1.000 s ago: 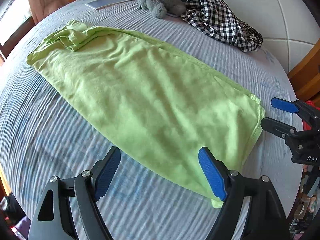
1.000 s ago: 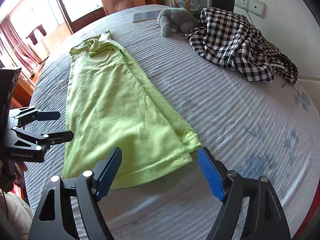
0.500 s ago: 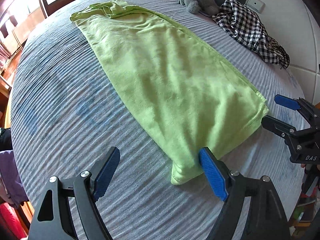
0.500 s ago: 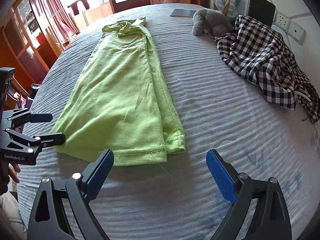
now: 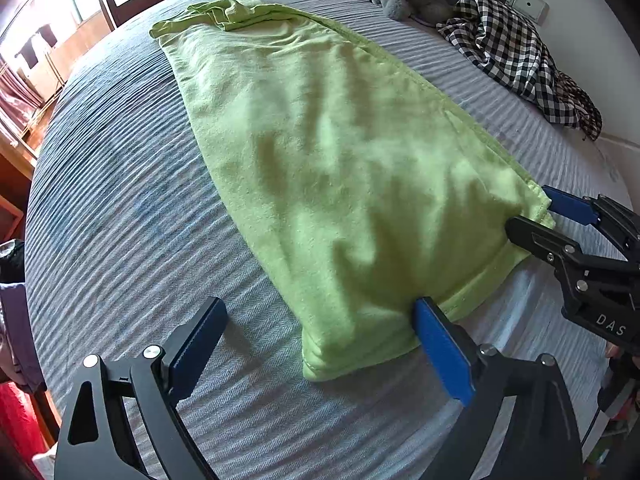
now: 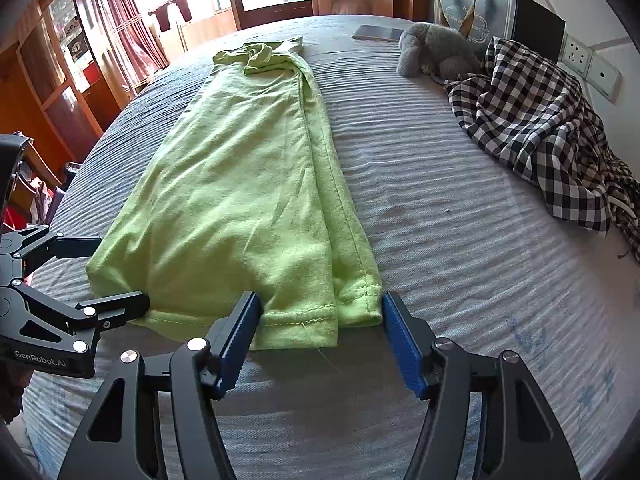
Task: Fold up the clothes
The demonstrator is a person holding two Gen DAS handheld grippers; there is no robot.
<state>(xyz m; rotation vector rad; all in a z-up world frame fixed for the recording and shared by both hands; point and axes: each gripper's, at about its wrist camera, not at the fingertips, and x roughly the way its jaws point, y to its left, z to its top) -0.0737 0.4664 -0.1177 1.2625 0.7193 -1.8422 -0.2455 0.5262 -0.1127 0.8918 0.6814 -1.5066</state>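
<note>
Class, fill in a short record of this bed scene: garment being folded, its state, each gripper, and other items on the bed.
garment: green shirt, folded lengthwise into a long strip
surface: grey striped bedspread
left gripper: open, around the near left hem corner
right gripper: open, around the near right hem corner
other items: checked shirt, crumpled; grey plush toy; gift bag

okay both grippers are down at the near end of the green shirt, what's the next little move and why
Probably close both grippers on the hem. The left gripper is open around the near left corner of the green shirt, and the right gripper is open around the right corner, folded layers between its pads. Neither has pinched the cloth yet, so gripping likely comes before lifting.
</note>
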